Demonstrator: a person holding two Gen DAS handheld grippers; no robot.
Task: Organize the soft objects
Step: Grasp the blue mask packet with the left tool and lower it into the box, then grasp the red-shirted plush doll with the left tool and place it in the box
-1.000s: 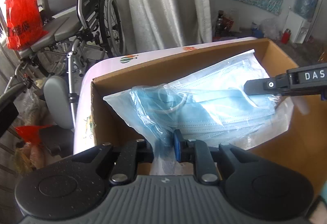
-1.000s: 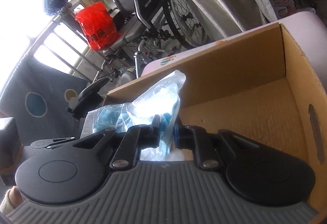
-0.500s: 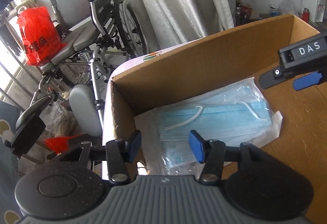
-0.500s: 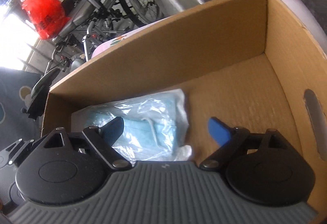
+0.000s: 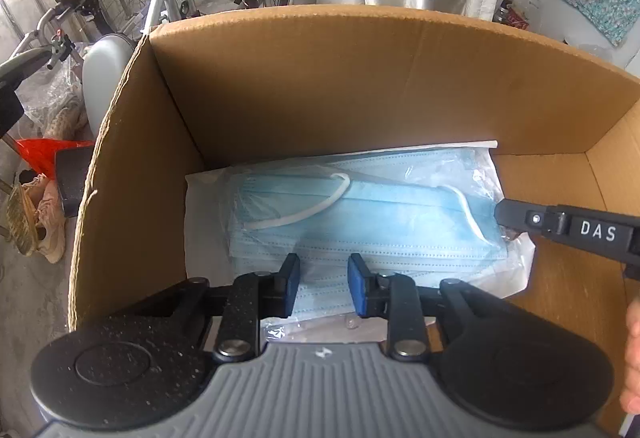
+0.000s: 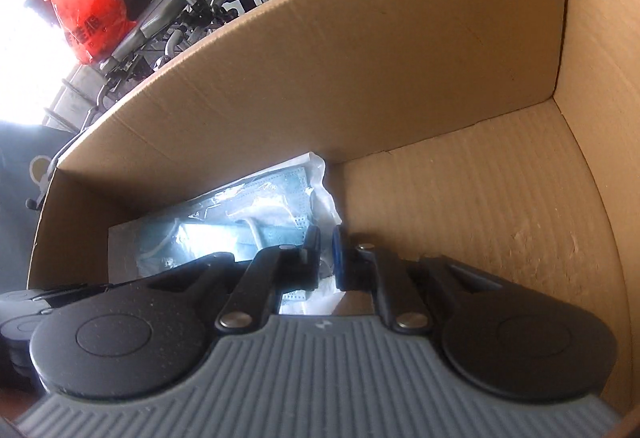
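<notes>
Pack of masks [image 5: 360, 214] lying in box [image 5: 340, 78]; left gripper [image 5: 323, 288] jaws narrowing, apart above it; right gripper [image 6: 326, 258] just closed together at its right edge.

The mask pack [image 5: 360, 214], earlier held aloft, now lies flat on the cardboard box [image 5: 360, 78] floor. Both grippers have just narrowed: left gripper [image 5: 323, 288] over the pack, right gripper [image 6: 326, 258] at its edge.

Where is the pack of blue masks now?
The pack of blue masks lies on the cardboard box floor, in its left corner, against the back wall.

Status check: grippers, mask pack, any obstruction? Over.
Left gripper open over mask pack, jaws just closing. Right gripper just closed at pack's edge, grip unclear. Pack flat in cardboard box. Nothing blocking.
</notes>
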